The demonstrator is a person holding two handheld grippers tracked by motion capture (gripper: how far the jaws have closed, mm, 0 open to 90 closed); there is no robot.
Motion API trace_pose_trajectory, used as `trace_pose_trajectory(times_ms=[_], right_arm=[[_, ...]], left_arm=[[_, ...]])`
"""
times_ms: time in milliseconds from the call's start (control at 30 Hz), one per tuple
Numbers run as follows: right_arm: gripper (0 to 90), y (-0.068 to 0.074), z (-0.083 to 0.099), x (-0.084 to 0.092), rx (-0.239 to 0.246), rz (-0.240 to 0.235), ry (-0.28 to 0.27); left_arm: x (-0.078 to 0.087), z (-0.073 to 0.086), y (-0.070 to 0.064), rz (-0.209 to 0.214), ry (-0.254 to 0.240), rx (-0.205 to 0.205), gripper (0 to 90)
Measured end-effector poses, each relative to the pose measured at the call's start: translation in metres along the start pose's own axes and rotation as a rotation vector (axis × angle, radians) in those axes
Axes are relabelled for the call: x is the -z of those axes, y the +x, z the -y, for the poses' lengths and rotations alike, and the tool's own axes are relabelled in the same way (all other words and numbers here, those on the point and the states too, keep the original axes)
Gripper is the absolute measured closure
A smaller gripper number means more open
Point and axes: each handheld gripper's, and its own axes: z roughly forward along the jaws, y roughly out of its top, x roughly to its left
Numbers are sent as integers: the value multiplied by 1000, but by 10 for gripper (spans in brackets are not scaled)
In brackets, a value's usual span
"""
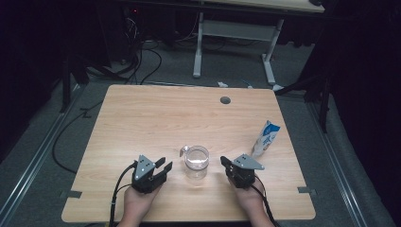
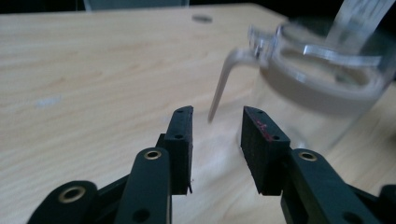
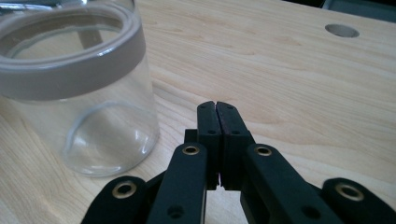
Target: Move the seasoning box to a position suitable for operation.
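A: What is taking up most of the scene?

B: The worktop, a pale wooden one, is carrying everything, with a round hole sitting near its far edge.

A: And on it?

B: A clear jug is standing upright near the front edge, roughly in the middle, between the two grippers. A grey band is running round its rim, and a thin handle is hanging down one side (the left gripper view is showing it best). A blue and white carton is standing off to the right, well apart from the jug and beyond the right gripper.

A: What is the left gripper doing?

B: The left gripper is resting just left of the jug, its jaws standing apart with nothing between them. In its own view the left gripper is pointing toward the handle, which is hanging just past the fingertips, not touching them.

A: And the right one?

B: The right gripper is sitting just right of the jug, jaws pressed together on nothing. Seen from its own camera, the right gripper is lying beside the glass wall (close, though I cannot tell if it is touching).
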Motion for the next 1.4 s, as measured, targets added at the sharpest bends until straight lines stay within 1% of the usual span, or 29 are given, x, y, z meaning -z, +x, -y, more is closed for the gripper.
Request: trace_pose_trajectory(times_ms=[33,67,133,167,233,267,333,433,500,567,700,767,800,833,900,933,967,1033,1100,1167,1400], right_arm=[[881,-1,2,0,-16,-14,8],[873,0,3,-1,-6,-12,18],[847,1,4,-2,14,-12,29],[835,1,4,-3,25,-13,33],[827,1,4,-2,49,-11,23],[829,1,4,-1,45,-22,20],[846,1,3,0,44,-27,13],[885,3,0,2,43,-43,1],[890,5,-4,2,36,-57,-2],[898,6,-10,2,38,-57,-1],[899,5,-25,-1,44,-49,-10],[899,6,-28,-3,70,-40,-11],[899,7,-28,-3,66,-39,-18],[899,8,-27,-4,64,-43,-17],[899,9,-25,-4,83,-39,-8],[899,9,-23,-3,68,-53,-11],[899,9,-22,-2,60,-56,-7],[898,11,-18,-2,67,-57,-1],[898,11,-16,-2,63,-66,6],[898,11,-16,-2,65,-72,4],[898,13,-19,2,53,-88,-17]], left_arm=[[-1,-3,0,0,-11,1,647],[-3,-7,-1,-3,-13,1,647],[-6,-14,-3,9,-12,1,697],[-7,-18,-5,10,-11,-9,719],[-10,-26,-11,14,-14,-36,761],[-11,-28,-12,13,-14,-42,787],[-14,-33,-14,2,-16,-55,815],[-20,-37,-14,-6,-21,-50,854],[-24,-40,-15,-11,-26,-50,881],[-27,-44,-16,-11,-31,-51,900],[-34,-50,-22,-11,-26,-72,900],[-37,-51,-24,-17,-18,-79,900],[-38,-51,-25,-14,-18,-79,900],[-38,-51,-25,-23,-21,-84,900],[-39,-52,-25,-21,-28,-82,900],[-40,-52,-25,-20,-31,-80,900],[-40,-52,-25,-17,-32,-79,900],[-41,-51,-25,-15,-35,-80,900],[-42,-50,-25,-23,-31,-83,900],[-43,-49,-25,-14,-26,-79,900],[-44,-47,-26,-13,-31,-84,900]])
